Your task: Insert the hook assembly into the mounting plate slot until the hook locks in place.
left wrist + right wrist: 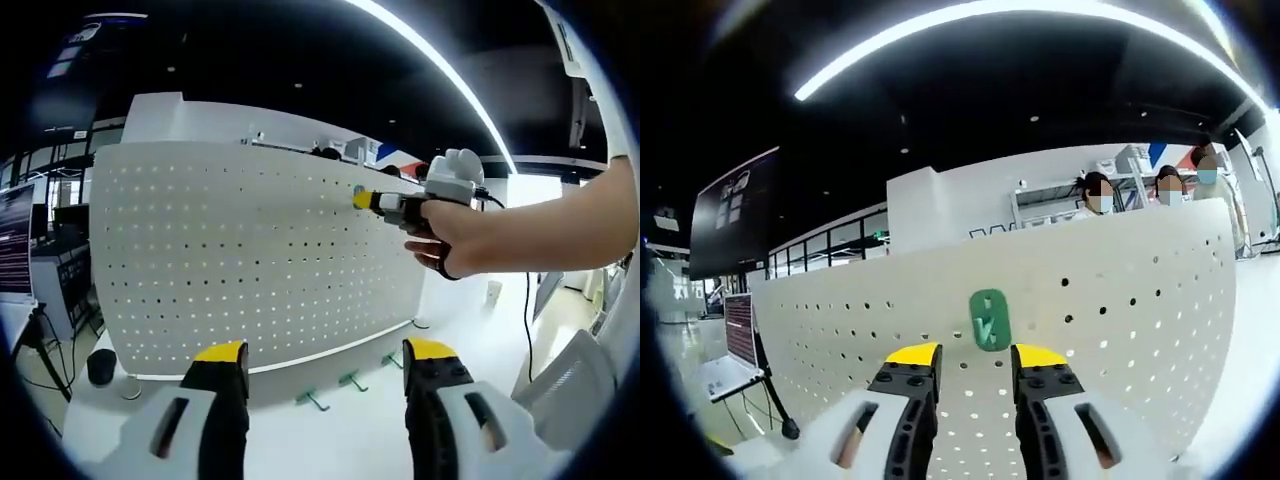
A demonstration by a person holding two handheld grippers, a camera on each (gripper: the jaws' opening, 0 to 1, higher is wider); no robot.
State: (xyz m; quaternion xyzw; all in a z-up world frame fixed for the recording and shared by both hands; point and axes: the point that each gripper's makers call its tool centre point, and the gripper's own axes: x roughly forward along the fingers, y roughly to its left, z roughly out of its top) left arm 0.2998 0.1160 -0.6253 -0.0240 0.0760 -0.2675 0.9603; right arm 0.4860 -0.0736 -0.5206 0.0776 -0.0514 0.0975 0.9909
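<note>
Sitting on the pegboard (1120,300), a green hook (990,319); both grippers' fingers (912,356) parted, empty.

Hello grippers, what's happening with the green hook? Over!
Right gripper open at pegboard, green hook mounted there. Left gripper open, empty. Spare hooks on table. Nothing blocking.

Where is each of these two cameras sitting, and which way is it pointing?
Left gripper view: rides on the left tongs, held back from the white pegboard, facing it; its open jaws show, plus the person's hand holding the right tongs at the board, and green hooks on the table.
Right gripper view: rides on the right tongs, close to the pegboard, looking at a green hook plate just beyond its open jaws.
Shared: the pegboard.
</note>
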